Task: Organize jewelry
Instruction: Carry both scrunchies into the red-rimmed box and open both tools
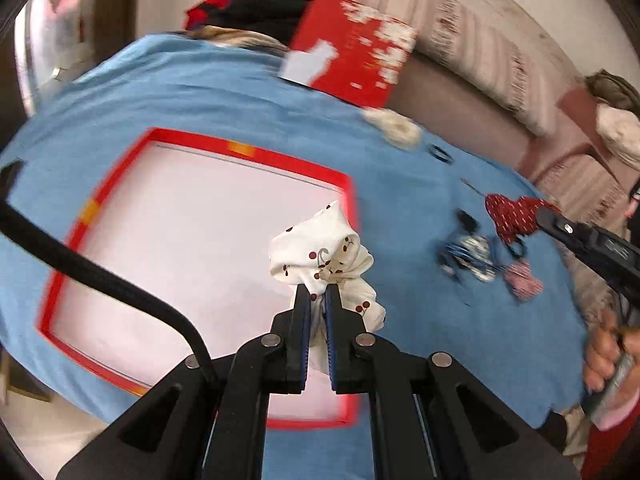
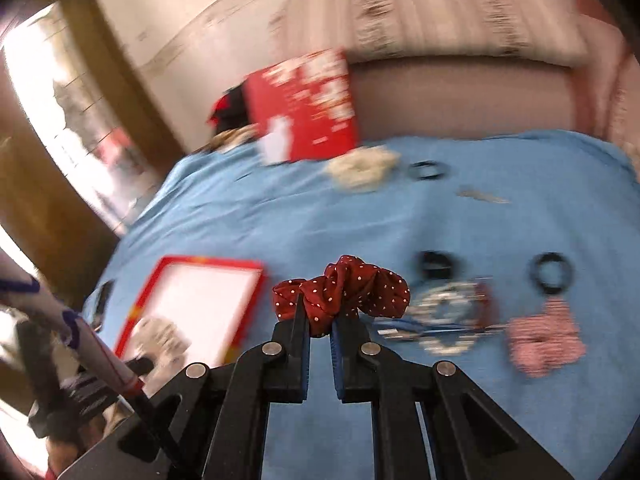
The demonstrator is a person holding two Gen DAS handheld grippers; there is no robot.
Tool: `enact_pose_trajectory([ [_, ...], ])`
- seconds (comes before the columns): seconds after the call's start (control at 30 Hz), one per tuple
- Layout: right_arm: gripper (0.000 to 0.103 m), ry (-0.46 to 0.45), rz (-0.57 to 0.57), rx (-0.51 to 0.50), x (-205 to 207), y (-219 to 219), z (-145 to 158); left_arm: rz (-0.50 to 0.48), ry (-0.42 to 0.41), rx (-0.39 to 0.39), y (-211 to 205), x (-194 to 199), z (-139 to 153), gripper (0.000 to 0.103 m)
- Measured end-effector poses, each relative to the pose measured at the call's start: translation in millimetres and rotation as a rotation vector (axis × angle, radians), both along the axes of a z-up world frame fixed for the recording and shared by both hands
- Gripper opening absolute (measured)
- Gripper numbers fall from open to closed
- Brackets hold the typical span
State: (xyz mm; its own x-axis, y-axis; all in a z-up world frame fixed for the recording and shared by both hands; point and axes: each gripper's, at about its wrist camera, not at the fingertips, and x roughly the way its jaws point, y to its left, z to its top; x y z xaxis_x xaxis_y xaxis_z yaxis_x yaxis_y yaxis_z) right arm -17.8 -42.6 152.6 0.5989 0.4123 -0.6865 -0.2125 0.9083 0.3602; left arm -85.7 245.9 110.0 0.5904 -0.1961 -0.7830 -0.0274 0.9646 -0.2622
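Carrying the cherry scrunchie (image 1: 326, 258) clamped in the left gripper (image 1: 318, 300) above the red tray (image 1: 200, 140); lower before releasing. Right gripper (image 2: 320, 320) pinches the red dotted scrunchie (image 2: 344, 288).

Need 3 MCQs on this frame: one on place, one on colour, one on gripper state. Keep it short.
1. Where is the white cherry-print scrunchie?
A. lying on the blue cloth
B. held over the red-rimmed tray
C. beside the red box

2. What colour is the scrunchie in the right hand-held gripper?
A. dark red with white dots
B. plain black
C. pink check

3. What state is the left hand-held gripper in?
A. open, holding nothing
B. shut on the white scrunchie
C. out of view

Key: 1 B, in the left wrist view it hangs from the fingers above the corner of the red-rimmed tray. 2 A, the dotted red scrunchie sits between the fingers. 3 B, both fingers pinch the white fabric.
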Motion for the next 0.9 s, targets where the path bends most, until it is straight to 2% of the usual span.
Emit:
enact_pose_trajectory([
  [0.27, 0.010, 0.002, 0.184, 0.006, 42.9, 128.4, -3.6, 0.126, 0.054, 0.024, 79.7, 69.3, -16.4, 0.007],
  [0.4, 0.010, -0.026, 0.231, -0.061, 65.4, 178.8, -18.8, 0.187, 0.090, -0.014, 116.0, 101.7, -33.7, 0.007],
  [0.6, 0.010, 0.083, 0.270, -0.066, 84.9, 217.1, -70.7, 0.247, 0.123, -0.019, 148.5, 131.2, -53.7, 0.008],
  [0.73, 0.013, 0.117, 0.278, -0.130, 84.4, 229.5, -99.3, 0.266, 0.126, -0.019, 158.7, 134.6, -58.1, 0.013],
  [0.8, 0.022, 0.113, 0.278, -0.154, 83.2, 229.6, -102.7, 0.270, 0.124, -0.015, 161.2, 133.0, -57.0, 0.029],
  [0.87, 0.039, 0.118, 0.277, -0.158, 80.0, 226.6, -102.0, 0.282, 0.110, -0.018, 162.7, 127.8, -52.5, 0.036],
  [0.9, 0.041, 0.113, 0.275, -0.160, 77.5, 224.2, -99.0, 0.285, 0.107, -0.032, 163.1, 124.2, -49.8, 0.039],
])
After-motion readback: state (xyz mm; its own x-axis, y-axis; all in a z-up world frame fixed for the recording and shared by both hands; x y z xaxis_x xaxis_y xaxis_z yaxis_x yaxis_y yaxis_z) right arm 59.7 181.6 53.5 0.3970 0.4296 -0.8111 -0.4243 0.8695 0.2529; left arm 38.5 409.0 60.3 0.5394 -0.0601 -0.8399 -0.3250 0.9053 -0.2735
